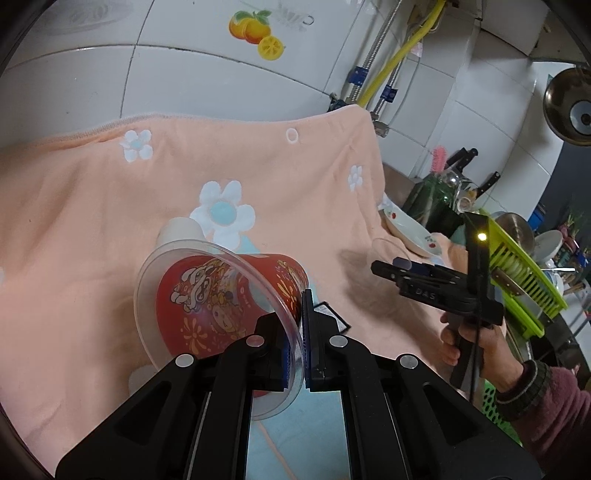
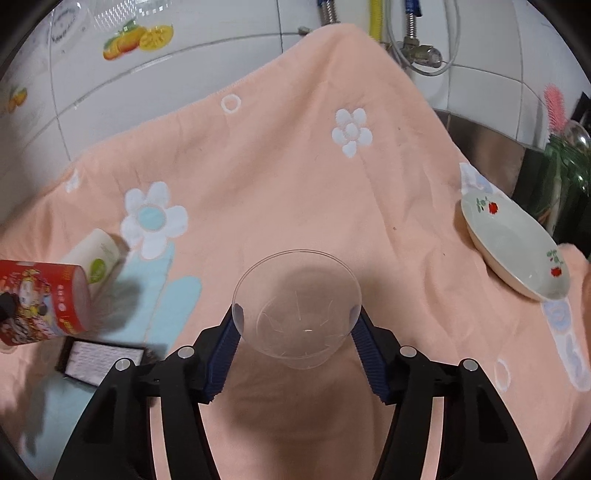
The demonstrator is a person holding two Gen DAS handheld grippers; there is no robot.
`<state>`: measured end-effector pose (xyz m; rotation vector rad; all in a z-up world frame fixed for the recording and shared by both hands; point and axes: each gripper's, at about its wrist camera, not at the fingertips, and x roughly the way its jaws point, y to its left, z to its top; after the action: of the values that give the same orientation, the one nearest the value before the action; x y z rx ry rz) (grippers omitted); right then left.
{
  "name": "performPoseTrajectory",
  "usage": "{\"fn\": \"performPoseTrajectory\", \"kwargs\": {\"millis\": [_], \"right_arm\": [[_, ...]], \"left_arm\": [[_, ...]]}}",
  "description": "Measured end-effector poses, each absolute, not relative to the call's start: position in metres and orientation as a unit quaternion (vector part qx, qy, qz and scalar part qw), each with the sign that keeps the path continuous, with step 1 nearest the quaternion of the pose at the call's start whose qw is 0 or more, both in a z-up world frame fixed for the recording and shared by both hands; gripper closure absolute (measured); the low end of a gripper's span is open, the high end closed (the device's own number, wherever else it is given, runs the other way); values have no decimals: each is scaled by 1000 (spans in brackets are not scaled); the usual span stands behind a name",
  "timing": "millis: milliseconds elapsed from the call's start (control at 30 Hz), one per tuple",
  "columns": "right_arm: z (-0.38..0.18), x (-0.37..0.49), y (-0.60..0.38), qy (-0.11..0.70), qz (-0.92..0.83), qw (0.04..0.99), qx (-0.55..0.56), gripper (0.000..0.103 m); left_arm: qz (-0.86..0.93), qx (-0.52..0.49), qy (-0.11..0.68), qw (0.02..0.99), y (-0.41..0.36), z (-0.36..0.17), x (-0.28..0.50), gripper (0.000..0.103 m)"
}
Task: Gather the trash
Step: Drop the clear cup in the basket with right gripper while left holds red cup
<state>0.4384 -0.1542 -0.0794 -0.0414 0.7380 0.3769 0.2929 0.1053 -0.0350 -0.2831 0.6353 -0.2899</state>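
Right now your work surface is a peach towel point(image 2: 295, 177), soft and slightly rumpled, stitched with white flowers and pale blue patches, spread up against a wall of glossy white tiles point(image 1: 207, 85) bearing an orange-fruit sticker point(image 1: 256, 33). A yellow hose point(image 1: 402, 51) and a ribbed metal hose run down the wall behind it. Off to the right you have a white plate point(image 2: 513, 247) with small red flowers lying on the towel's edge, and beyond it a lime-green slotted dish rack point(image 1: 524, 277) and a hanging steel ladle.

Your left gripper point(image 1: 301, 332) is pressed together on the thin rim of a clear plastic cup, which sleeves a red printed cup point(image 1: 207, 299) with cartoon figures. That stack is carried on its side, its long axis running away from you and to the right, the open mouth toward the camera. Beneath it a cream paper cup point(image 2: 98, 254) lies on the towel, beside a small dark printed card point(image 2: 99, 360).

Your right gripper point(image 2: 297, 317) has its ribbed blue pads against both sides of a clear plastic cup point(image 2: 297, 306), thin-walled and round. That cup stands upright with its mouth up, on the towel near the middle.
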Motion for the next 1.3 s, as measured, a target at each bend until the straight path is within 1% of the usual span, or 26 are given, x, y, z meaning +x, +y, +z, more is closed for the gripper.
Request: {"fn": "performPoseTrajectory", "kwargs": {"millis": [267, 533, 1067, 1300], "right_arm": [[-49, 366, -174, 341, 196, 919, -25, 45], [-32, 283, -205, 334, 187, 924, -23, 45], [-34, 131, -291, 326, 121, 938, 0, 45], [-46, 76, -327, 337, 68, 939, -4, 44]], "left_arm": [[-168, -145, 299, 928, 87, -15, 255, 99], [-210, -134, 293, 923, 48, -1, 209, 99], [-312, -118, 294, 896, -39, 0, 133, 99], [-357, -99, 303, 878, -82, -4, 109, 99]]}}
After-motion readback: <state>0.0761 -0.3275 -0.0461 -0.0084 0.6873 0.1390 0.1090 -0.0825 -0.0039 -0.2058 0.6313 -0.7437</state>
